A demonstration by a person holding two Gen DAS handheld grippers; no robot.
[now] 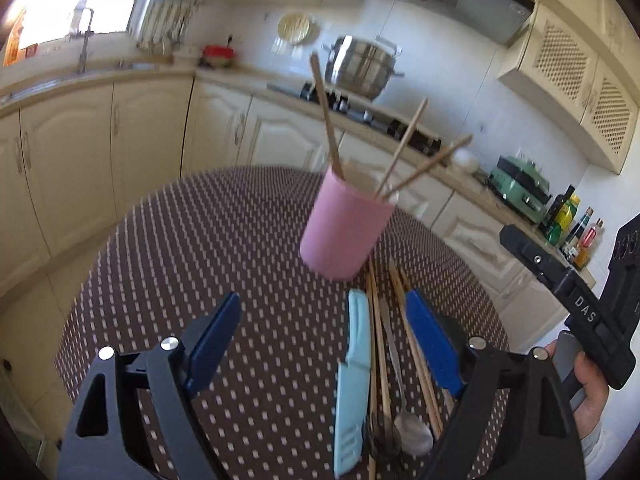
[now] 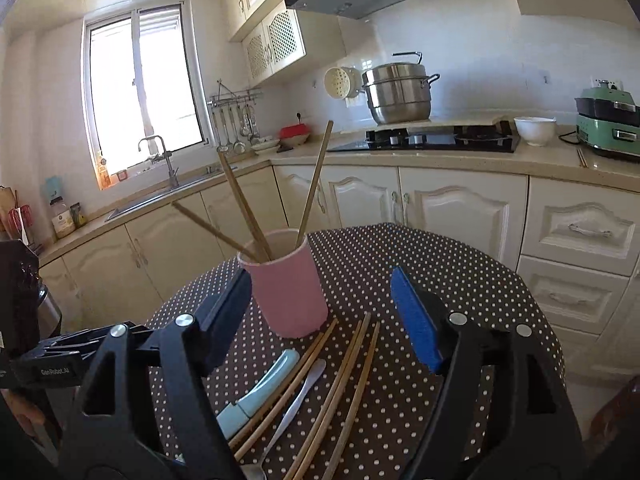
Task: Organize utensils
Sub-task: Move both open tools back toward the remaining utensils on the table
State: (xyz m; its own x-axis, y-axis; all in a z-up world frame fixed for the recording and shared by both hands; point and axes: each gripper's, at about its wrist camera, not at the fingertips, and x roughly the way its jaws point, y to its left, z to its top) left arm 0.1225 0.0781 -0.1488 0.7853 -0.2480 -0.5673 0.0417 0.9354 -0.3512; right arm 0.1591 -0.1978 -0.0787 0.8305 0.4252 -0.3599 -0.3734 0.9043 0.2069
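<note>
A pink cup (image 1: pixel 340 228) (image 2: pixel 288 292) stands on the dotted table with three wooden chopsticks (image 2: pixel 316 184) leaning in it. In front of it lie several loose chopsticks (image 1: pixel 380 344) (image 2: pixel 344 380), a light blue sheathed knife (image 1: pixel 352 384) (image 2: pixel 260 388) and a metal spoon (image 1: pixel 412 432) (image 2: pixel 296 396). My left gripper (image 1: pixel 320 312) hangs open above the knife and chopsticks, holding nothing. My right gripper (image 2: pixel 320 284) is open too, its fingers spread over the loose utensils, the cup just beyond its left finger.
The round table (image 2: pixel 460 280) carries a brown cloth with white dots. Cream cabinets, a sink (image 2: pixel 160 196), a hob with a steel pot (image 2: pixel 396 92) and a green appliance (image 2: pixel 608 124) line the walls behind. The other gripper (image 1: pixel 580 304) shows at the right edge.
</note>
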